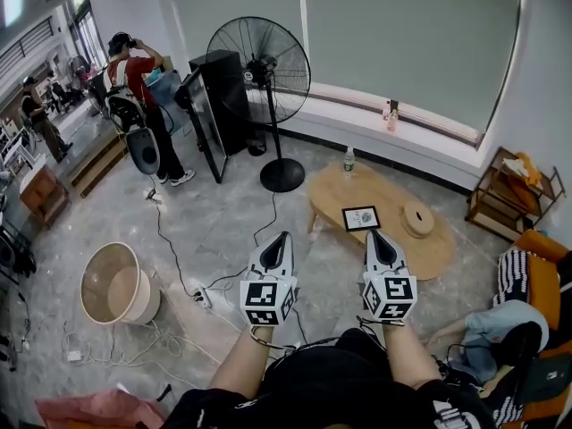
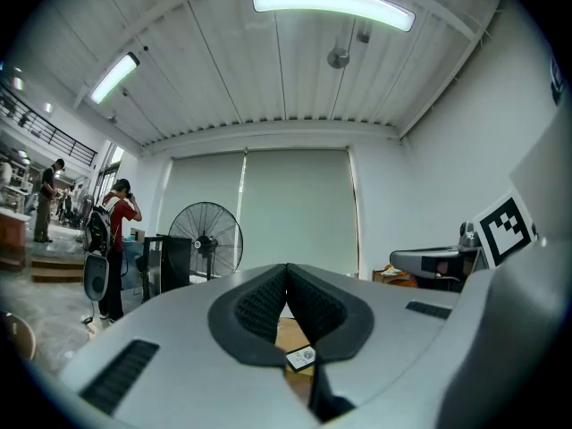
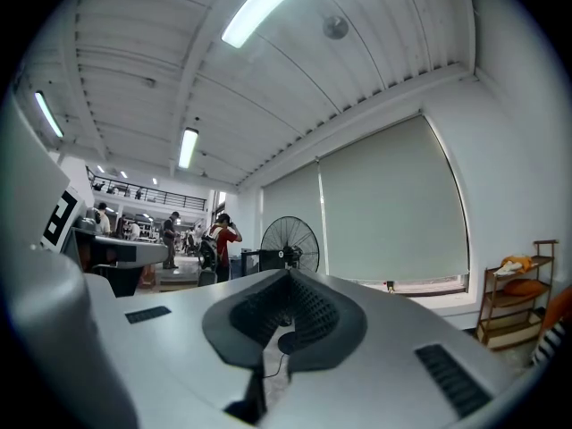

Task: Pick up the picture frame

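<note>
A small black picture frame (image 1: 361, 217) lies flat on the oval wooden coffee table (image 1: 447, 248), ahead of me and a little to the right. My left gripper (image 1: 284, 235) and right gripper (image 1: 372, 233) hang side by side in mid-air, well short of the table. Both are shut with nothing between the pads. In the left gripper view the frame (image 2: 301, 357) peeks through the gap below the closed left gripper (image 2: 286, 267). Past the closed right gripper (image 3: 288, 275), the right gripper view shows only the fan and window.
On the table stand a water bottle (image 1: 349, 160) and a round woven object (image 1: 417, 218). A pedestal fan (image 1: 264, 74) stands left of the table, cables (image 1: 170, 257) trail across the floor, a basket (image 1: 113, 283) sits at left. A shelf (image 1: 514, 190) and sofa (image 1: 536, 284) are at right.
</note>
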### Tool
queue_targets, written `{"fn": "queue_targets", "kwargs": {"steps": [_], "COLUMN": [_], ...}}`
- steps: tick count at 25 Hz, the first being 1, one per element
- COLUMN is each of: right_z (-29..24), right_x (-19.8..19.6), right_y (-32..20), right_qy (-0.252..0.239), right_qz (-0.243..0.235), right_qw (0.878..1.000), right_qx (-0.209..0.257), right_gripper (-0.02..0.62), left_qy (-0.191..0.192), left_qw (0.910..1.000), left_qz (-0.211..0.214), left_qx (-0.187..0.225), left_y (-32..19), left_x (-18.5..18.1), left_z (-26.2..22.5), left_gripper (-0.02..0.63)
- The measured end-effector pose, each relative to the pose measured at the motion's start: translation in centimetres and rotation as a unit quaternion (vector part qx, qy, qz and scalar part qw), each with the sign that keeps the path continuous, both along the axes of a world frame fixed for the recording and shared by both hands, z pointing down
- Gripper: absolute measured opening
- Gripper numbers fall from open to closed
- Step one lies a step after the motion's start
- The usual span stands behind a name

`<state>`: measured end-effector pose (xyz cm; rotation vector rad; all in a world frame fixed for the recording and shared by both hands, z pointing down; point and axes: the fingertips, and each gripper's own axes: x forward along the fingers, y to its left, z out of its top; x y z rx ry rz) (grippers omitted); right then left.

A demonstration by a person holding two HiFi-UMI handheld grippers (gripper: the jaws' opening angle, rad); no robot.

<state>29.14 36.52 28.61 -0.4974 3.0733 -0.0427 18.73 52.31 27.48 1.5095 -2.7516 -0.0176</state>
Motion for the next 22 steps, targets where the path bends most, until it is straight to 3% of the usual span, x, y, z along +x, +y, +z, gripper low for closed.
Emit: {"fn": "queue_targets", "kwargs": {"steps": [10,22], "right_z": [0.4,0.0], "right_x": [-4.3,-16.7], "right_y": [-3.6,-18.8], "right_qy": [0.001,0.008], "right_qz": [-0.005,-0.001], "right_qw": [1.000,1.000], "right_qx": [0.006,0.006], "right_gripper": [0.017,0.017], "left_qy": [-0.007,-0.013], "left_qw": [1.0000,0.9998], "left_qz": [-0.001,0.000], "left_qx": [-0.007,-0.018], "left_y": [-3.3,-18.1], "left_x": [-3.7,-15.9], "left_z": [0.9,0.7], "left_gripper": [0.021,0.021]}}
